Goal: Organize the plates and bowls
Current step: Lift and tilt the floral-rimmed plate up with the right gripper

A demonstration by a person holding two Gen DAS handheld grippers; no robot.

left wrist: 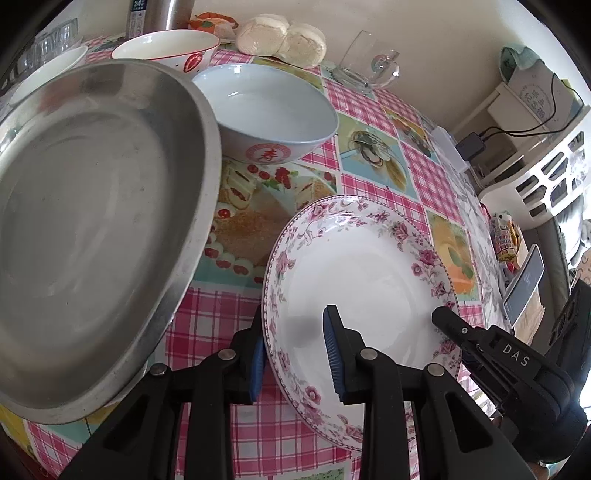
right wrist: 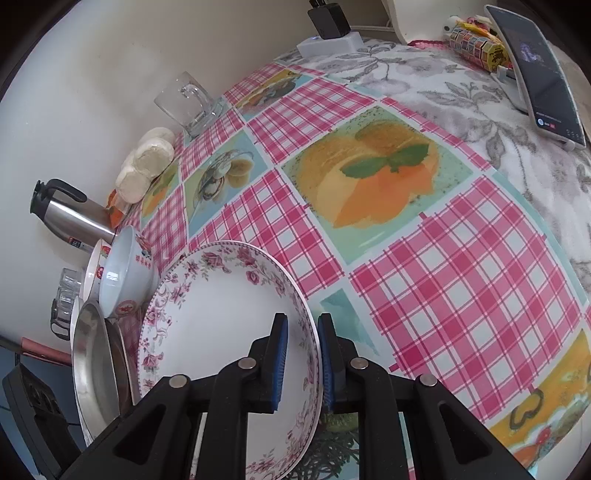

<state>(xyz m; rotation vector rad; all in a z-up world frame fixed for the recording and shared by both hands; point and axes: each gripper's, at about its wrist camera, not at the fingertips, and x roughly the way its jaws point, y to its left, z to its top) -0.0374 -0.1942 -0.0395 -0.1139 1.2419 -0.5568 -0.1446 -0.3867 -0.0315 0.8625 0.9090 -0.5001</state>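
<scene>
A white plate with a pink floral rim (left wrist: pixel 369 266) lies tilted over the checked tablecloth, held from both sides. My left gripper (left wrist: pixel 295 314) is shut on its near-left rim, one blue pad outside the edge and one on the white inside. My right gripper (right wrist: pixel 303 317) is shut on the floral plate's (right wrist: pixel 221 314) opposite rim, and shows as a black finger (left wrist: pixel 447 319) in the left wrist view. A large steel plate (left wrist: pixel 92 221) sits tilted at the left on other dishes. Behind it stand a pale blue bowl (left wrist: pixel 266 110) and a white red-trimmed bowl (left wrist: pixel 166 48).
Along the wall are a glass mug (left wrist: pixel 365 62), steamed buns (left wrist: pixel 280 37) and a steel thermos (right wrist: pixel 70 218). A phone on a stand (right wrist: pixel 543 74) and a charger block (right wrist: pixel 328 22) stand at the far side of the table. Drinking glasses (right wrist: pixel 68 295) cluster behind the dishes.
</scene>
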